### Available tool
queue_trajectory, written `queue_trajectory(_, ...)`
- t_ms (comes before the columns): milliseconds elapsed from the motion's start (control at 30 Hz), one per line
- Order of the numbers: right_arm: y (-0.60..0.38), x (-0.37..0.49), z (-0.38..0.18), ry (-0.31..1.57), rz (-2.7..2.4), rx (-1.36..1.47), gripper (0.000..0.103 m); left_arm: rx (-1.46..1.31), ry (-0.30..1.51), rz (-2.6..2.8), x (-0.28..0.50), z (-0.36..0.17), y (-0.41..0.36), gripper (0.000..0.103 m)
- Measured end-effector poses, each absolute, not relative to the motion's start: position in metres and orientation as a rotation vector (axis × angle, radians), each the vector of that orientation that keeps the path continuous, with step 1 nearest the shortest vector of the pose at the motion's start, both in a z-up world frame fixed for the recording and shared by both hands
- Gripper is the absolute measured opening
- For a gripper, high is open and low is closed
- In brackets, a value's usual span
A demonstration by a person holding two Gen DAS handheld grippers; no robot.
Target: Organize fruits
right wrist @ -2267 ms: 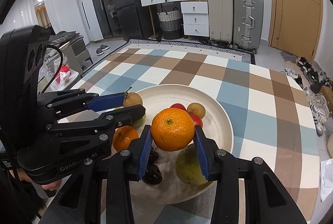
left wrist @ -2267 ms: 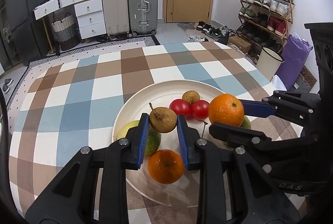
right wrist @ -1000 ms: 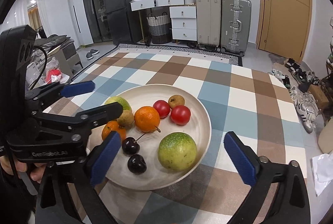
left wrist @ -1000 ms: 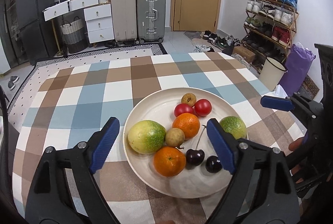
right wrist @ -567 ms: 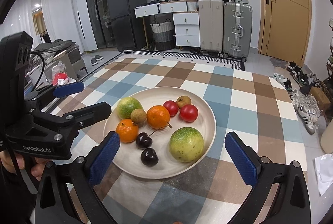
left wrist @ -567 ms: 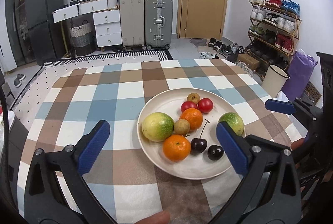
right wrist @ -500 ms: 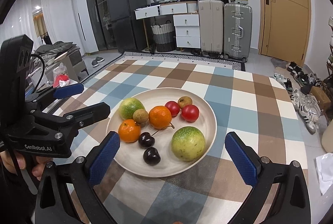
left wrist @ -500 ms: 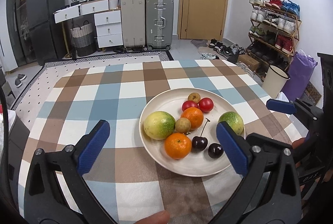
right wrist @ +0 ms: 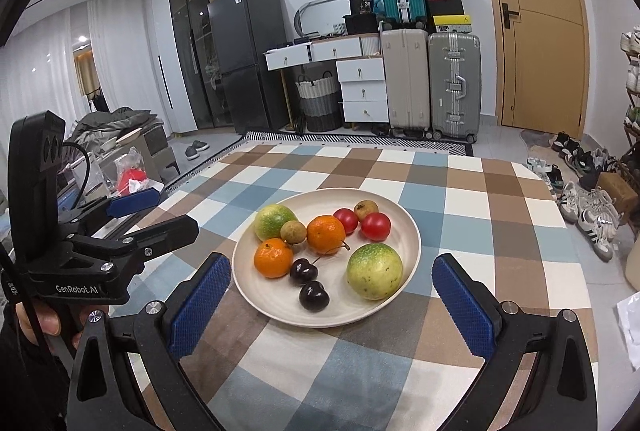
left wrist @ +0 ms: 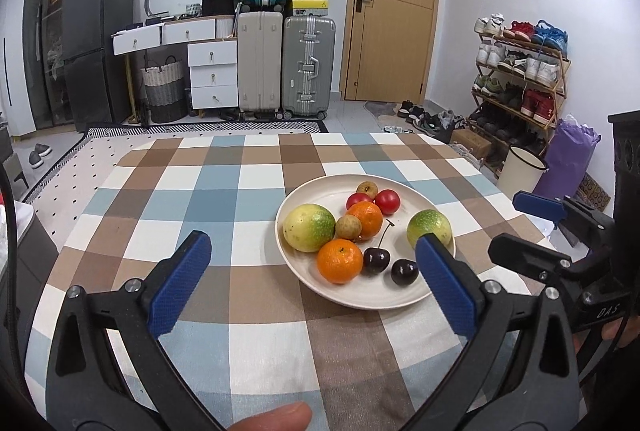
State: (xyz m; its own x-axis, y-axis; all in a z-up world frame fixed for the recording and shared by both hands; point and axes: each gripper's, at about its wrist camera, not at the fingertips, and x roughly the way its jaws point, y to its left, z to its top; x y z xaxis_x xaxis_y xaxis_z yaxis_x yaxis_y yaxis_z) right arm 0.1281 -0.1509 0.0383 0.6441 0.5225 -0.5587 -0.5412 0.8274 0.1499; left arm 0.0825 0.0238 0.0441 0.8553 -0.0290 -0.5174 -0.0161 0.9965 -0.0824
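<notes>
Fruit now sits gathered on the cream plate [left wrist: 362,301]: two green passion fruits [left wrist: 309,227], two mandarins [left wrist: 339,260], two small tomatoes [left wrist: 387,201], two brown longans [left wrist: 348,226] and two dark cherries [left wrist: 376,261]. A couple of seconds ago each tool carried a piece over that plate, a stemmed brown fruit on the left and a mandarin on the right; both pieces have since been set down. The left gripper [left wrist: 310,281] has just been opening and its fingers [left wrist: 180,281] stand wide apart with nothing between them; the right gripper [right wrist: 332,309] is likewise released and empty. Both have backed off, so the plate looks smaller and lies beyond the fingertips. The sorting looks finished, or nearly so.

The bench [left wrist: 176,199] wears a checked cloth in brown, blue and white, with nothing else lying on it. Behind stand suitcases [left wrist: 308,65], white drawers [left wrist: 212,75], a dark fridge [right wrist: 240,63], a wooden door [left wrist: 394,7] and a shoe rack [left wrist: 520,71].
</notes>
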Motion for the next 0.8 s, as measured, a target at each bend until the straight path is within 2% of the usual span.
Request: queue_trajectory(800,-0.163,0.114,0.022,0.524,0.587,-0.005,0.103,-0.093,0.446,0.011,0.078,0.021,0.027,0.102)
